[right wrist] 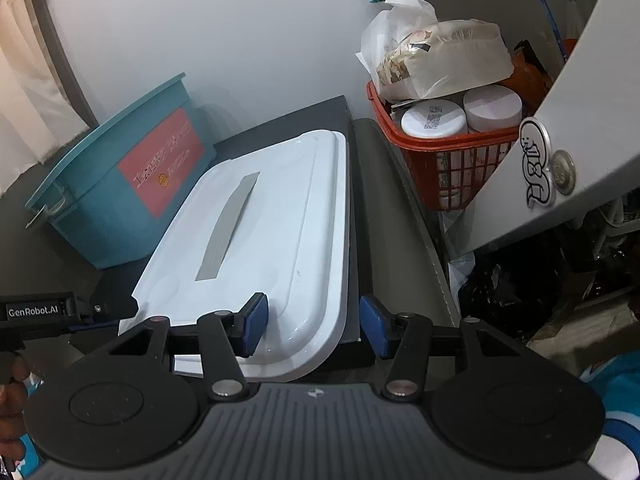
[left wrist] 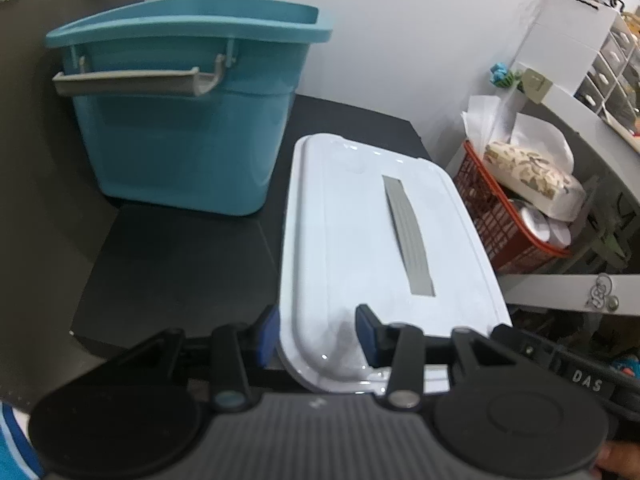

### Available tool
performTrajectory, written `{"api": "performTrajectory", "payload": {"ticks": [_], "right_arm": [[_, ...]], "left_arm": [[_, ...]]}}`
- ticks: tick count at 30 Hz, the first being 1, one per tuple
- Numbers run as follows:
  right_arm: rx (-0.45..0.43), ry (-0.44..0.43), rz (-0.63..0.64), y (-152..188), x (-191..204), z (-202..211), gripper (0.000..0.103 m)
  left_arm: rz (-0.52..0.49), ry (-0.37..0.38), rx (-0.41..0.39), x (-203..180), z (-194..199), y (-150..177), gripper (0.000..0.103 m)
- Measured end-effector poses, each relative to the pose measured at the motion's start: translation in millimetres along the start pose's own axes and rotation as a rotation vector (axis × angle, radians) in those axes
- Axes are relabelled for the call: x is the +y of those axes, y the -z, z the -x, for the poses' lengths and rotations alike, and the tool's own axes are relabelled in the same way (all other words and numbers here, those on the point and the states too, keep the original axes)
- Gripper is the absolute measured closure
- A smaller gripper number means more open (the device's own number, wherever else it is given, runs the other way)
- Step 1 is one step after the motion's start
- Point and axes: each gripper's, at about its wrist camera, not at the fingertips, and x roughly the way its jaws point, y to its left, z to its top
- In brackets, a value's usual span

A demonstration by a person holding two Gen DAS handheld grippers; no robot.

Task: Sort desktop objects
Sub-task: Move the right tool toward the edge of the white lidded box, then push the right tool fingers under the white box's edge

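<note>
A white rectangular lid (left wrist: pixel 352 224) with a grey strip along its middle lies flat on the black tabletop (left wrist: pixel 180 260), its near end hanging over the table's edge. My left gripper (left wrist: pixel 318 334) straddles the lid's near left corner. One blue pad sits just outside the lid's edge and the other hovers over its top, so it is open. In the right wrist view the same lid (right wrist: pixel 280 216) has its near right corner between the fingers of my right gripper (right wrist: pixel 314 328), which is open with a dark gap beside its outer pad.
A teal bin (left wrist: pixel 188 120) with a grey handle stands left of the lid, also seen as the teal bin (right wrist: pixel 120 184). A red basket (right wrist: pixel 452 156) of jars and bags sits to the right, below a grey cabinet door (right wrist: pixel 560 120). A grey padded strip (right wrist: pixel 400 224) borders the table.
</note>
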Motion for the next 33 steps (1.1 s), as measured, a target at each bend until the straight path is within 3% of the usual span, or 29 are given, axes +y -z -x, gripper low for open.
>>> {"api": "performTrajectory", "payload": {"ticks": [16, 20, 21, 24, 33], "right_arm": [[0.052, 0.012, 0.026, 15.2, 11.4, 23.2, 0.047], [0.058, 0.019, -0.014, 14.2, 6.6, 24.0, 0.043], [0.06, 0.017, -0.03, 13.9, 4.7, 23.5, 0.037], [0.058, -0.002, -0.086, 14.7, -1.3, 19.1, 0.032], [0.08, -0.094, -0.153, 18.9, -6.8, 3.1, 0.031]], "left_arm": [[0.015, 0.035, -0.002, 3.1, 13.3, 9.6, 0.059], [0.01, 0.035, -0.011, 4.4, 13.4, 7.6, 0.059], [0.008, 0.035, -0.013, 4.5, 13.0, 7.0, 0.059], [0.003, 0.033, -0.013, 5.0, 9.7, 5.6, 0.059], [0.001, 0.029, 0.005, 6.7, -3.1, 6.3, 0.059]]}}
